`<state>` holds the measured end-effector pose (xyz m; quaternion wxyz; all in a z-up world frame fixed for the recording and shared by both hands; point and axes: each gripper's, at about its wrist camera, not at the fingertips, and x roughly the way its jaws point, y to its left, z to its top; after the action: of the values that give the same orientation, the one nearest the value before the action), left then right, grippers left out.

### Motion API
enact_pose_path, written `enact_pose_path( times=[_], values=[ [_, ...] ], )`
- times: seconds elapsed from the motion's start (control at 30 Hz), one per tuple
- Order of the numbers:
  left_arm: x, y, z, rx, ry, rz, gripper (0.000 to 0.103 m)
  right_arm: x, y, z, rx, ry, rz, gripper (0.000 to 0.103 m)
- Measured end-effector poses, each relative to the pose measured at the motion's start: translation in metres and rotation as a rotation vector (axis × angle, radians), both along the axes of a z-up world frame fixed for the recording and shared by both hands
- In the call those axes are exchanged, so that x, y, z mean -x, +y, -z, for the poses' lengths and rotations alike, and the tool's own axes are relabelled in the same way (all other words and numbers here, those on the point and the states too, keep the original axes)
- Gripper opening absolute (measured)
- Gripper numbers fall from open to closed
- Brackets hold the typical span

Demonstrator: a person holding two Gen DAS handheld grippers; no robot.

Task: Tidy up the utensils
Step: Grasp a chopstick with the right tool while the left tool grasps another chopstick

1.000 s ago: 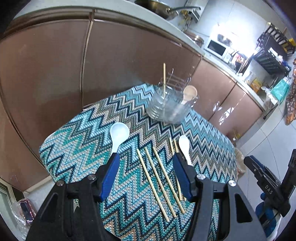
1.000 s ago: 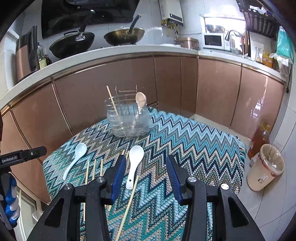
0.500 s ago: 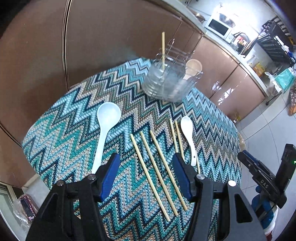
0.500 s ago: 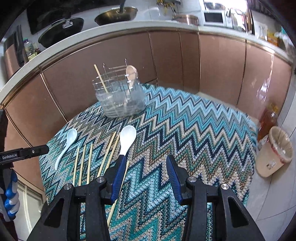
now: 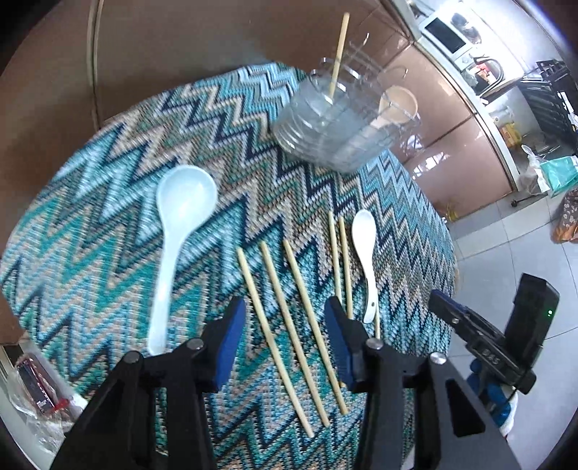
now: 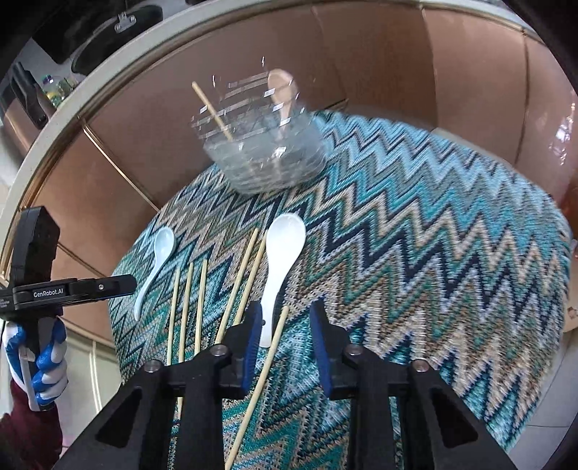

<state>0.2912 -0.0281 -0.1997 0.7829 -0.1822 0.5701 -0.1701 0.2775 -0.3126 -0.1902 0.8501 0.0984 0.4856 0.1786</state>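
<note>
Several wooden chopsticks (image 5: pixel 289 318) and two spoons lie on a zigzag tablecloth (image 5: pixel 108 260). A pale blue spoon (image 5: pixel 177 231) lies at the left, a white spoon (image 5: pixel 365 253) at the right. A clear utensil holder (image 5: pixel 336 126) at the far side holds one chopstick and a beige spoon. My left gripper (image 5: pixel 285 325) is open, low over three chopsticks. My right gripper (image 6: pixel 285 332) is open, its jaws on either side of the white spoon's (image 6: pixel 281 260) handle end and a lone chopstick (image 6: pixel 260 379). The holder (image 6: pixel 260 148) stands beyond it.
Brown cabinet fronts (image 6: pixel 379 65) curve round the table's far side. The counter above carries pans (image 6: pixel 108 32). A microwave (image 5: pixel 444 32) stands at the back right. The tablecloth's right part (image 6: pixel 433 253) is bare. The floor (image 5: pixel 513 235) lies to the right.
Both grippers have moved down and forward toward the table. The left one has shifted right from the blue spoon's handle to the chopsticks. The right one's jaws now flank the white spoon's handle.
</note>
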Motion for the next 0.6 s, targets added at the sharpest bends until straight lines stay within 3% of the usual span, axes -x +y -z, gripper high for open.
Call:
enact_pose_path(
  times=[0.17,0.6],
  values=[
    [-0.016,-0.012,0.01,-0.015,0.046,0.021,0.037,-0.02,0.008,0.022,-0.022,0.097,-0.04,0.01],
    [-0.045,-0.029,0.036,-0.035,0.166,0.043,0.034,-0.02,0.029,0.042,0.059,0.22,-0.147,0.01]
  ],
)
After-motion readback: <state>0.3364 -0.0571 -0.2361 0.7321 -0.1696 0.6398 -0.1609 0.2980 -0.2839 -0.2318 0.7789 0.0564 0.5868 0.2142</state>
